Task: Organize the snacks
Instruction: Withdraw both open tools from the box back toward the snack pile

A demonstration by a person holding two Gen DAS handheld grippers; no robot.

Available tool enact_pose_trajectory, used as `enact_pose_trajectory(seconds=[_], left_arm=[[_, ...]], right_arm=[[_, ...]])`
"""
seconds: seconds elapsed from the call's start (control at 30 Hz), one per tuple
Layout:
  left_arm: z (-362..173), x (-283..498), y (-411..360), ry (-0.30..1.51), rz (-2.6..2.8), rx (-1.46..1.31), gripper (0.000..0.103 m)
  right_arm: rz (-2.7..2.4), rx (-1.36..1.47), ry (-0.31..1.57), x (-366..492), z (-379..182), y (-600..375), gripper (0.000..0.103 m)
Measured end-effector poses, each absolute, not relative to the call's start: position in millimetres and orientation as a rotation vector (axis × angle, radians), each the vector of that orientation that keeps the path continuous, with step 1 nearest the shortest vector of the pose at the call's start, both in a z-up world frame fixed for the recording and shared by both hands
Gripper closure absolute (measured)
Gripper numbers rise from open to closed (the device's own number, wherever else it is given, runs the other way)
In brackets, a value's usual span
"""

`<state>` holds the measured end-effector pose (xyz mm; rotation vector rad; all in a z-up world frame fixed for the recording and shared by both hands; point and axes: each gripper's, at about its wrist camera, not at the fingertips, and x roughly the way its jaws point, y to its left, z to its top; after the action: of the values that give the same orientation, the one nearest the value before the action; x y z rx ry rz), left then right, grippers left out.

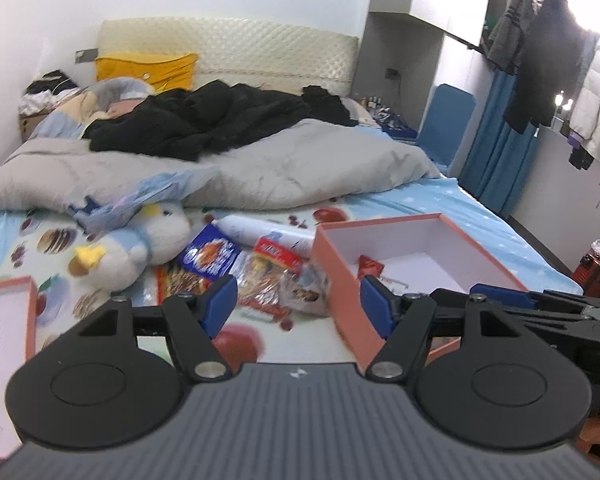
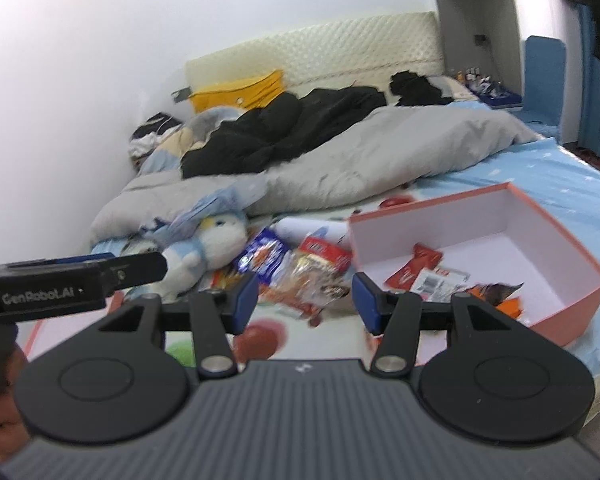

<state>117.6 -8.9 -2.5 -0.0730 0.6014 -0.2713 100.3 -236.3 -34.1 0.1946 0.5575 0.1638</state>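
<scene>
- A few snacks are already lying in the pink box — a red packet, a white wrapper and an orange-and-dark one — near the bed's right edge.
- Several more are sitting loose in the snack pile on the sheet, just left of the box, beside a white tube and a plush bird; by my reading, most of the sorting is remaining.
- The box lid is waiting at the bed's left side.
- The left gripper is hovering with jaws spread wide, holding nothing.
- The right gripper is standing partly open — empty too, touching nothing.
</scene>
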Motion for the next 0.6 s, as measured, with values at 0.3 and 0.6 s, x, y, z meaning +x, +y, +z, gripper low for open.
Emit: enact_pose_trajectory(seconds=[0.3,0.6], left_arm=[[-46.7,96.4,28.0,0.656,-0.231,-0.126,0.03],[-84.6,88.6,56.3,0.713,-0.207,-0.181,0.03]], right_arm=[[0.226,0.123,0.622,84.0,-62.2,-194.3,0.048],[0.231,0.051,0.691,79.1,-92.2,-167.4,0.048]])
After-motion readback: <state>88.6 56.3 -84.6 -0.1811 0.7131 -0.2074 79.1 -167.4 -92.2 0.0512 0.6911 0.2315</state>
